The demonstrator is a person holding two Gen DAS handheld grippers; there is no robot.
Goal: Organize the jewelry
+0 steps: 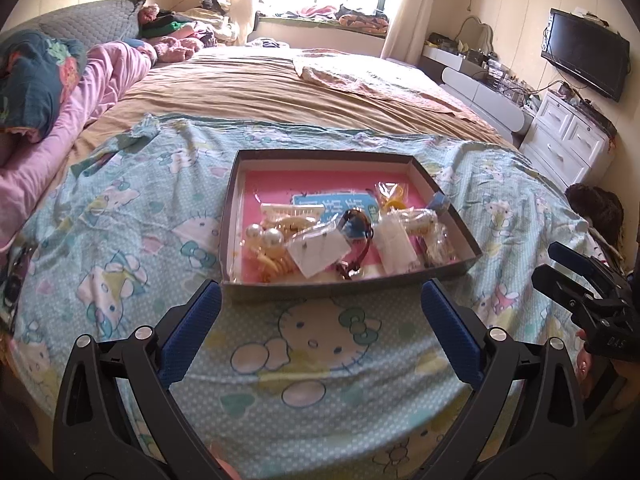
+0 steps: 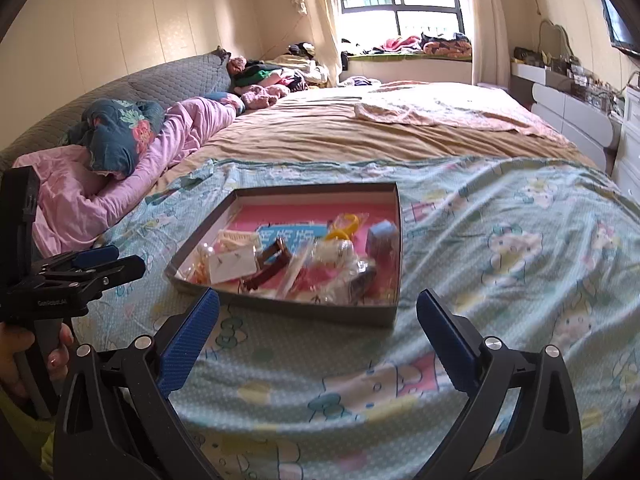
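Note:
A shallow dark box (image 1: 229,216) with a pink floor lies on the cartoon-cat bedsheet (image 1: 320,344). It holds a pearl hair clip (image 1: 264,236), a white earring card (image 1: 320,250), a brown band (image 1: 358,240), yellow pieces in a clear bag (image 1: 394,196) and a small blue box (image 1: 440,202). My left gripper (image 1: 321,292) is open just short of the box's near wall, nothing between its fingers. In the right wrist view the same box (image 2: 200,232) sits ahead of my right gripper (image 2: 318,294), which is open and empty. Each gripper shows in the other's view: right (image 1: 576,280), left (image 2: 100,264).
A pink quilt (image 1: 92,92) and a dark floral pillow (image 2: 116,136) are heaped at the left of the bed. A tan blanket (image 1: 280,88) covers the far half. White drawers (image 1: 568,136) and a wall TV (image 1: 584,52) stand at the right. A hand (image 2: 16,356) grips the left handle.

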